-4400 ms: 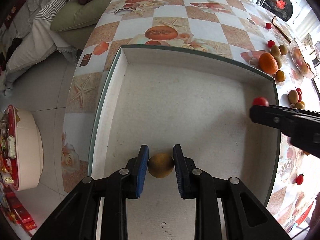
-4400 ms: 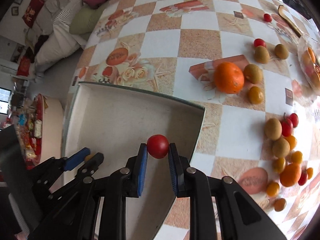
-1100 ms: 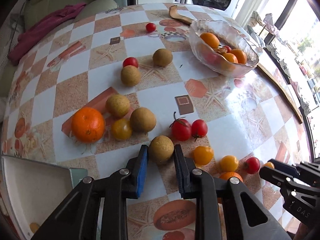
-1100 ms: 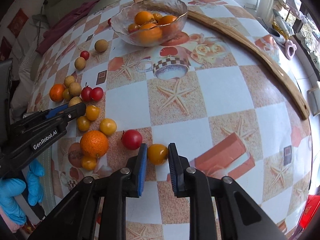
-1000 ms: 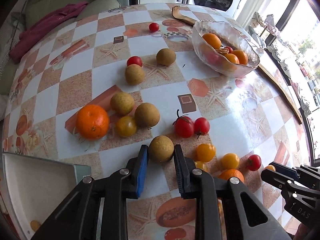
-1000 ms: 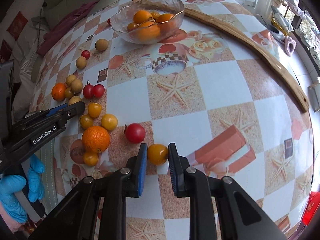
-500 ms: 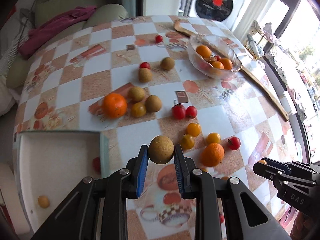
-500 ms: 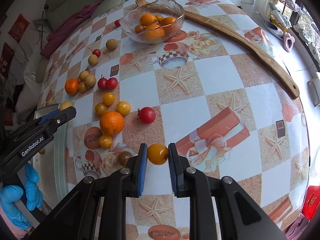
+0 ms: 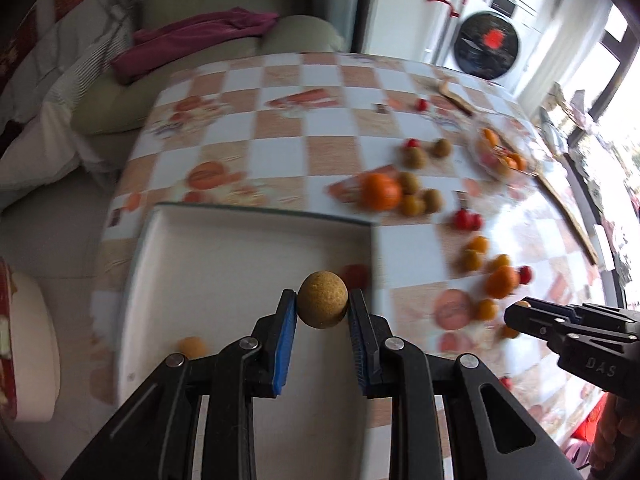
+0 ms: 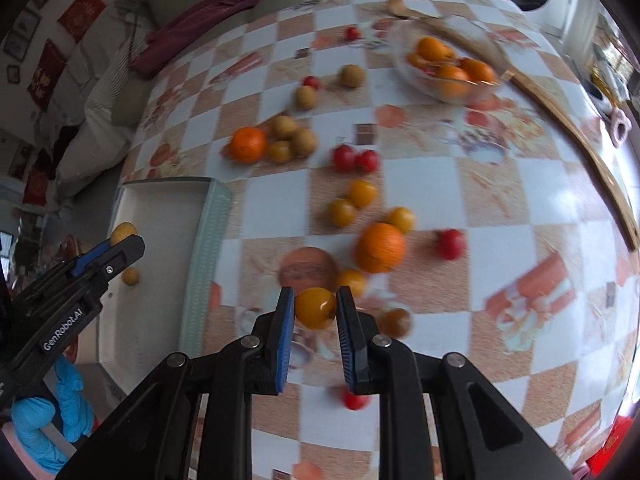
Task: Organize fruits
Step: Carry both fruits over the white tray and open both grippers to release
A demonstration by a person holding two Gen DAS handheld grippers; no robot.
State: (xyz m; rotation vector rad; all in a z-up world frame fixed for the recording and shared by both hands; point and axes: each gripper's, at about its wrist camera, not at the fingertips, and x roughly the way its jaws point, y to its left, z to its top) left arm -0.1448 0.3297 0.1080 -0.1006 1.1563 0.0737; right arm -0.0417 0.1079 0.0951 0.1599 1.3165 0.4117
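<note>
My left gripper (image 9: 322,306) clamps brown fruit (image 9: 322,299) above white tray (image 9: 224,248), my right gripper (image 10: 315,307) pinches yellow tomato (image 10: 315,307), big orange (image 10: 380,247) just ahead

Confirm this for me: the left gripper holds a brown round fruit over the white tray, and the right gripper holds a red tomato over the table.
One thing is off. The right gripper holds a yellow-orange fruit, not a red tomato; the right wrist view shows it clamped between the pads above the table. The rest stands: the left gripper holds the brown round fruit over the white tray.
</note>
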